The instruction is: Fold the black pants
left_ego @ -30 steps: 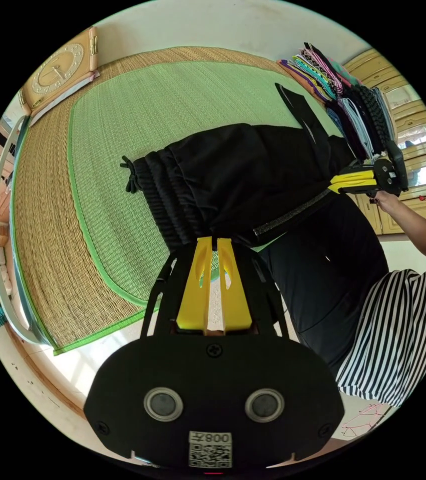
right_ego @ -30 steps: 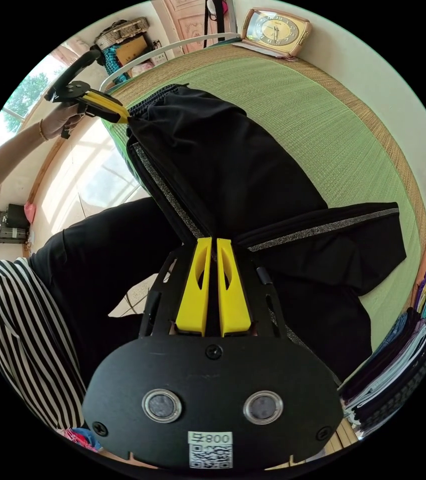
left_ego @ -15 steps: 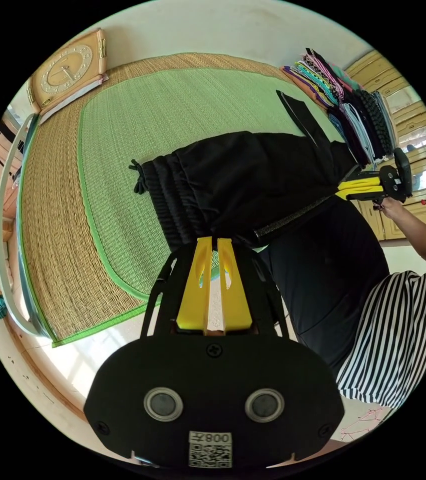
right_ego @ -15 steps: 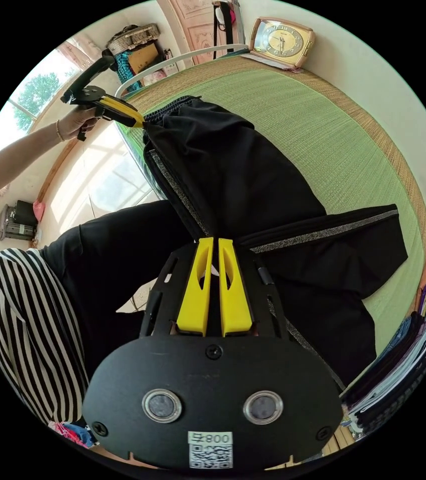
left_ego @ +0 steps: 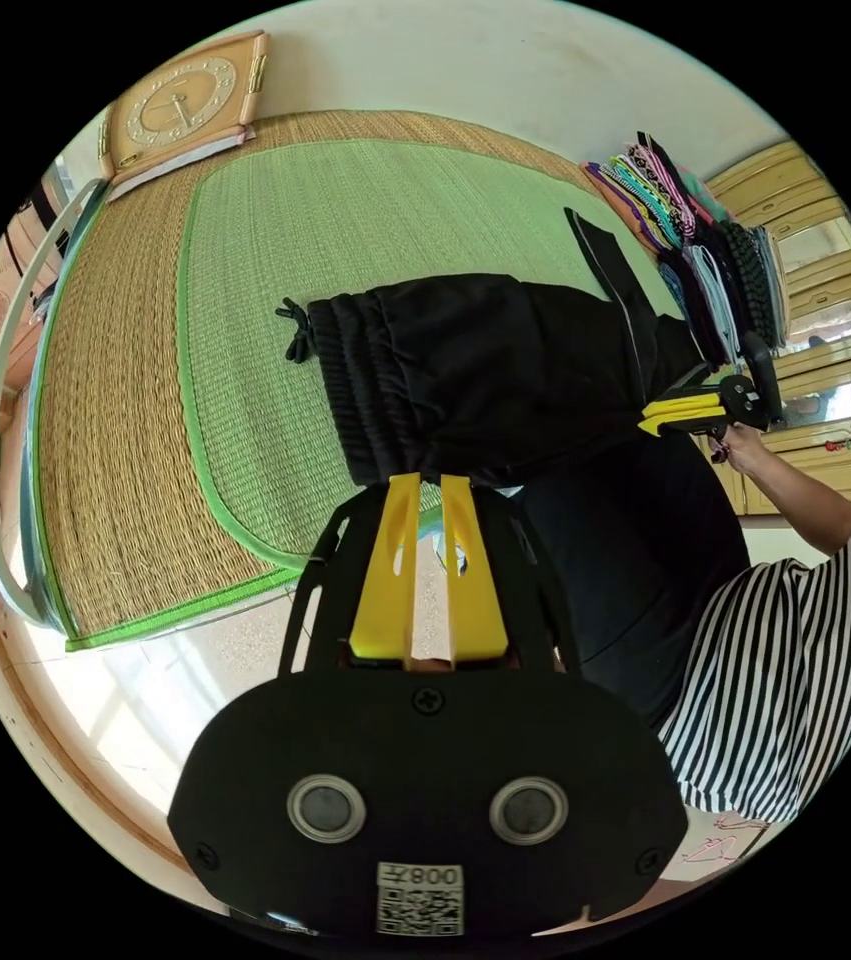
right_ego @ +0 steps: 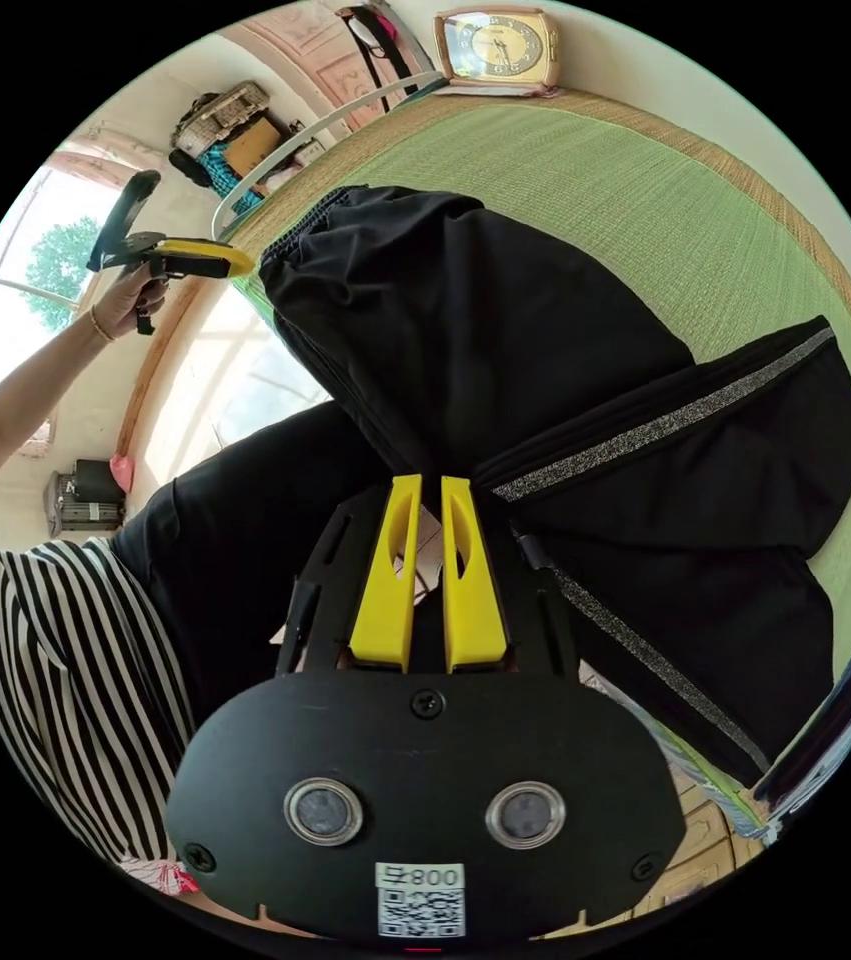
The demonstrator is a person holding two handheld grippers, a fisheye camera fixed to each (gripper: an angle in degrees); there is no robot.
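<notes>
The black pants (left_ego: 485,370) lie on the green mat (left_ego: 345,210), doubled over, with the gathered waistband toward the mat's middle and a grey side stripe showing. My left gripper (left_ego: 431,482) sits at their near edge with its jaws slightly parted and floor showing between them. The right gripper (left_ego: 645,424) is at the pants' other corner. In the right gripper view the pants (right_ego: 465,330) spread ahead of my right gripper (right_ego: 430,482), whose jaws stand a little apart at the stripe's end. The left gripper (right_ego: 248,268) hovers just off the waistband corner.
The woven mat (right_ego: 645,180) covers a bed with a white rail (left_ego: 0,400). A clock (left_ego: 180,100) leans at the far wall. A stack of folded clothes (left_ego: 705,250) sits beside the pants. The person's striped top (left_ego: 795,660) and dark trousers are close by.
Both pairs of jaws have parted slightly. The pants have come down flatter on the mat. The left gripper no longer overlaps the waistband corner.
</notes>
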